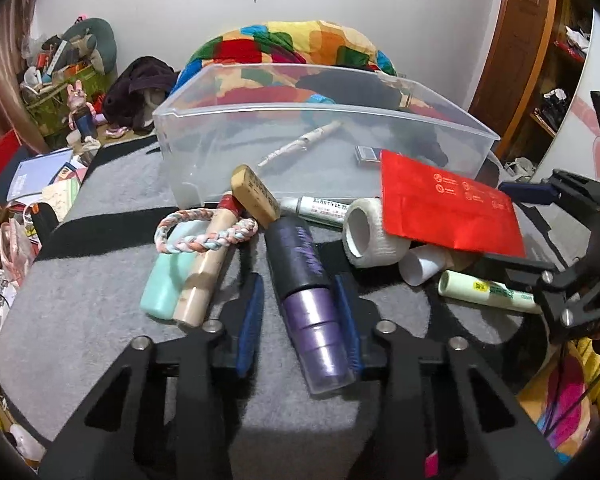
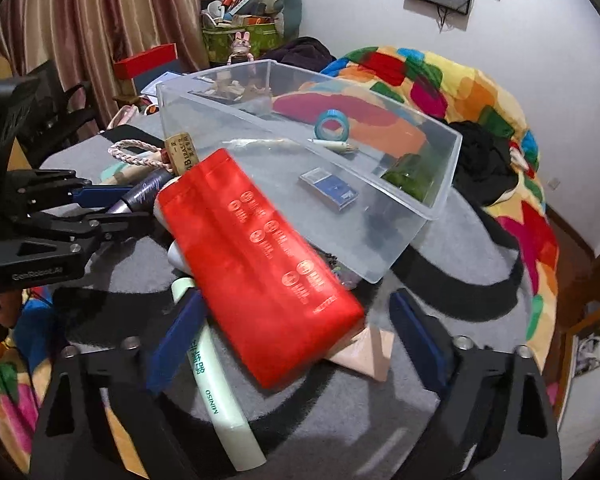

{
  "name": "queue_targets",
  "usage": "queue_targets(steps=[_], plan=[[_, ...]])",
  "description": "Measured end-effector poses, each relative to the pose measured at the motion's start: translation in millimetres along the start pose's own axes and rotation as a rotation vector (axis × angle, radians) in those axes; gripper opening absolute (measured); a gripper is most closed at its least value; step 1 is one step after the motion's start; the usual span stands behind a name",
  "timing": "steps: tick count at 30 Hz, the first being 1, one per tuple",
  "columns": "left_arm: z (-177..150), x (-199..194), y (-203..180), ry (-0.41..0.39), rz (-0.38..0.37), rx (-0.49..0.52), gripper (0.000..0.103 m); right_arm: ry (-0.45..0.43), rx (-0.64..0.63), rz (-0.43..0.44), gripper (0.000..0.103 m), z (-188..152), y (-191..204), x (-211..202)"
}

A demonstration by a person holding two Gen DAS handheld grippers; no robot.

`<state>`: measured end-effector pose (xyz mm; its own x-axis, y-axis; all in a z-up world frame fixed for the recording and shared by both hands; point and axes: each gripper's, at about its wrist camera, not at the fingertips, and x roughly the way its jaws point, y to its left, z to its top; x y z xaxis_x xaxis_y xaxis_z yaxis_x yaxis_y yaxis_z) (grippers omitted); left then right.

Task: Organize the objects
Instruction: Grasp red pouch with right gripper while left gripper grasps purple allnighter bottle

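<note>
Left tongs (image 1: 298, 320) parted around purple bottle (image 1: 308, 292) (right pad touching), right tongs (image 2: 296, 344) released over red pouch (image 2: 260, 268)

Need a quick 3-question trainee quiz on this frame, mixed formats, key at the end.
1. True or false: the left gripper is shut on the purple bottle.
2. What lies partly under the red pouch? A) white tape roll B) blue tape roll C) braided bracelet
3. Fill in: the small blue box lies inside the clear ____.

Key: 1 false, the jaws are open around it; 2 A; 3 bin.
</note>
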<state>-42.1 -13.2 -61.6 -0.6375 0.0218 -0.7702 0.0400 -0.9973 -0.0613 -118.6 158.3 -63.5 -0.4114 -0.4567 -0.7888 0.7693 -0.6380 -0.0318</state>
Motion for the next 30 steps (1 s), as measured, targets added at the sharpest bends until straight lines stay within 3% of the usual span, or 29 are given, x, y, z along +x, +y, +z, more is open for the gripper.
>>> queue_targets(steps=[3,9,19,30], plan=[[-3,-4,1,-0.005,-0.012,0.006,0.025,0.011,0.02,0.013,0.062,-4,-3,-1],[-15,-15,3,-0.02,-0.01,0.036,0.025,-0.019,0.043,0.037,0.056,-12,1,-13],[-5,-45,11,-0.101,-0.023,-0.007,0.025,-0.155,0.061,0.058,0.054,-6,15,-49],[33,-69,10,-0.213,-0.02,-0.005,0.025,-0.27,0.109,0.032,0.054,18,12,-71]])
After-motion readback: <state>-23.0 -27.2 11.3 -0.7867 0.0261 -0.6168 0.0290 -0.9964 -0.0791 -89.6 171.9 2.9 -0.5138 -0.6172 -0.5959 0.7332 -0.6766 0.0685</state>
